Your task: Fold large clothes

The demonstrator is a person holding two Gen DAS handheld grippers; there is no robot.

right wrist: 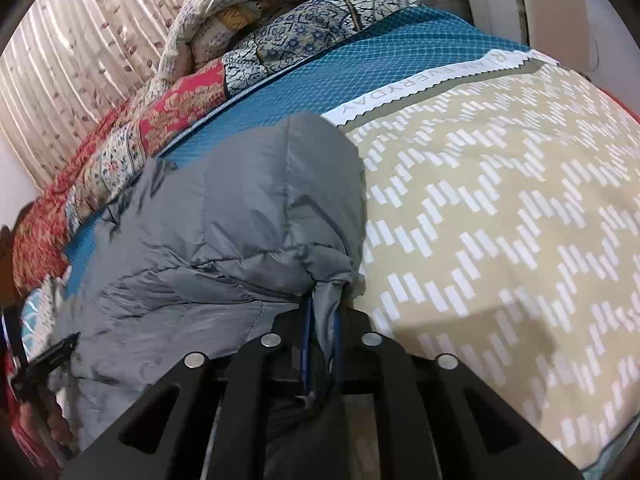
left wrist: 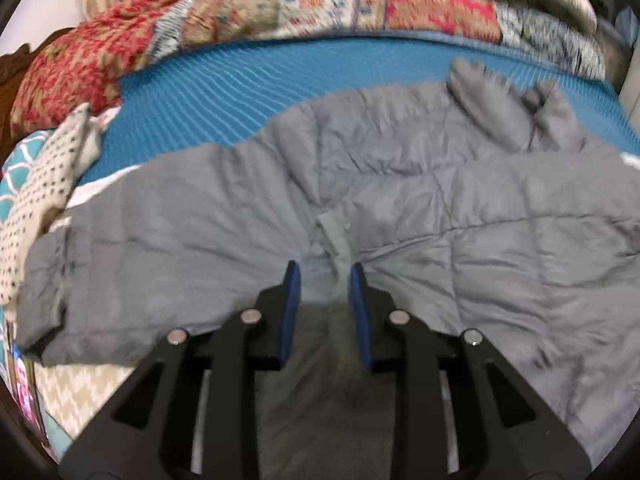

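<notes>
A grey quilted puffer jacket [left wrist: 400, 208] lies spread across the bed, its sleeve reaching left and its hood bunched at the far right. My left gripper [left wrist: 324, 276] has a bunched fold with a pale tag between its blue pads [left wrist: 290, 300], and the pads stand visibly apart around it. In the right wrist view the same jacket [right wrist: 224, 232] fills the left half. My right gripper [right wrist: 322, 308] is shut on a gathered edge of the jacket and holds it up off the bed.
A blue textured sheet [left wrist: 248, 96] covers the far side of the bed, with a beige chevron sheet [right wrist: 500, 208] nearer. Folded patchwork quilts [left wrist: 240, 12] are piled at the back. A dotted cloth [left wrist: 44, 184] lies left. Curtains [right wrist: 80, 60] hang behind.
</notes>
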